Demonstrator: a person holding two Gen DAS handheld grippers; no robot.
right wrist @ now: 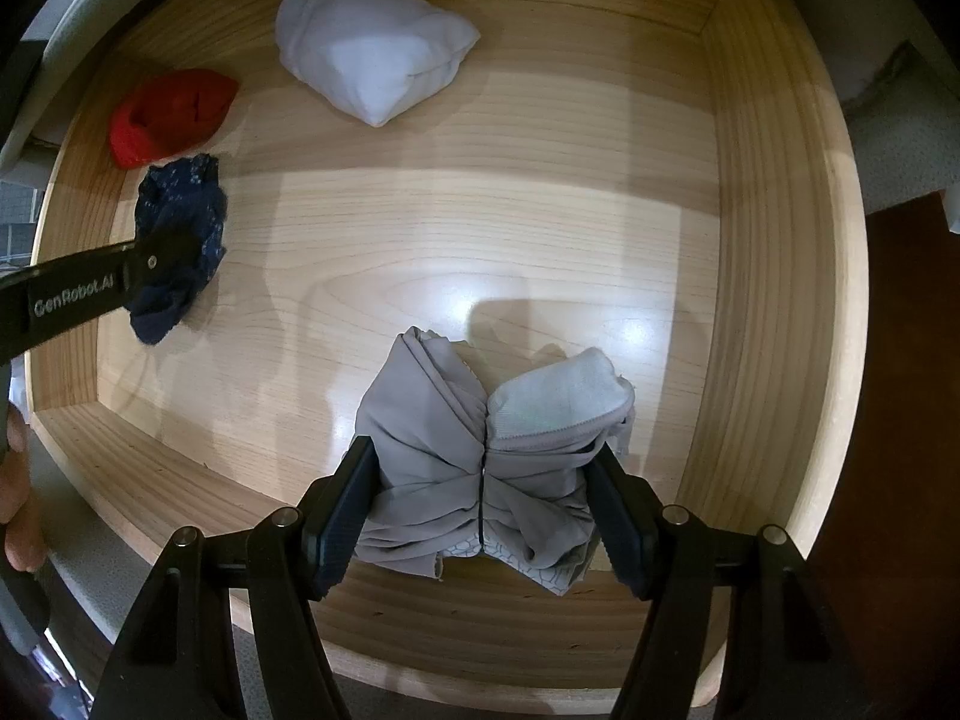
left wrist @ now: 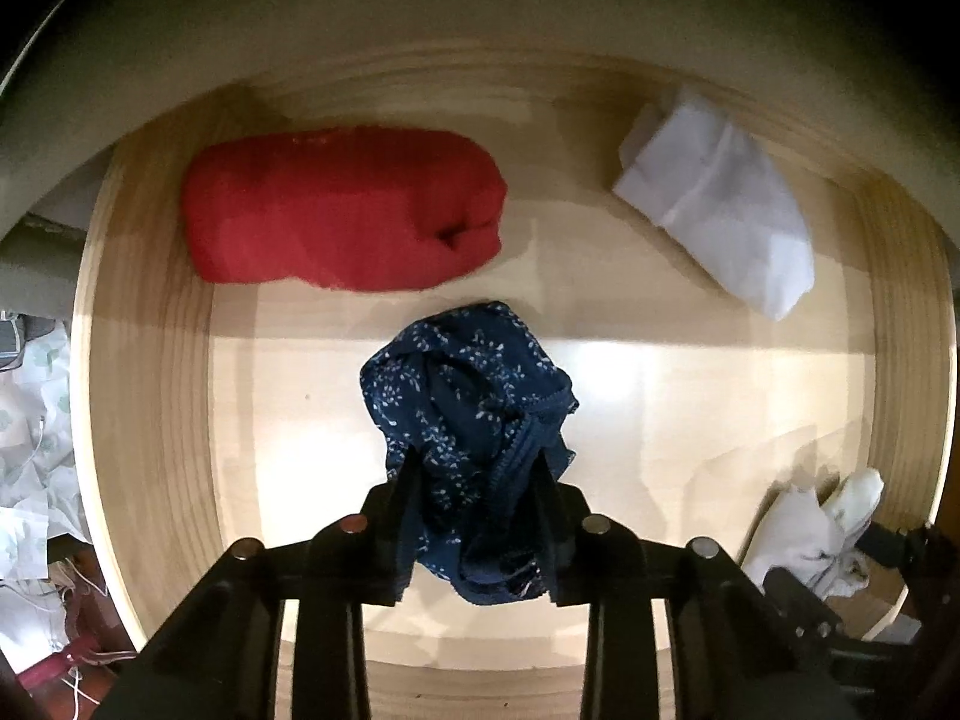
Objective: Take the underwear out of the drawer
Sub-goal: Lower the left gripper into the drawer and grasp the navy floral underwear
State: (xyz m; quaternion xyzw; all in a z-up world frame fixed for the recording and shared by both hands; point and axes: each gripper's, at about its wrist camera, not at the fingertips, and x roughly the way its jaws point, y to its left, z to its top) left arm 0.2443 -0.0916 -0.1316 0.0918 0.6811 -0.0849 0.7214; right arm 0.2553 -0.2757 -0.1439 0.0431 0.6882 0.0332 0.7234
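- left tongs (left wrist: pixel 477 480) are closed on the navy patterned underwear (left wrist: pixel 474 420), bunched above the floor of the wooden drawer (left wrist: pixel 150 390).
- right tongs (right wrist: pixel 483 498) are squeezed onto the grey underwear (right wrist: pixel 480 468) near the drawer's front wall.
- a red bundle (left wrist: pixel 342 207) and a white folded garment (left wrist: pixel 720 198) lie at the back, well apart.

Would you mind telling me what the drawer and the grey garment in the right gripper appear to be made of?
The pale wooden drawer looks like light softwood or veneer: straight grain lines, and a satin finish that reflects the light in bright patches. The grey bunched garment, clamped in the right gripper, looks like thin, smooth stretch fabric with fine folds; its whiter ribbed part suggests knit cotton, though that is uncertain.
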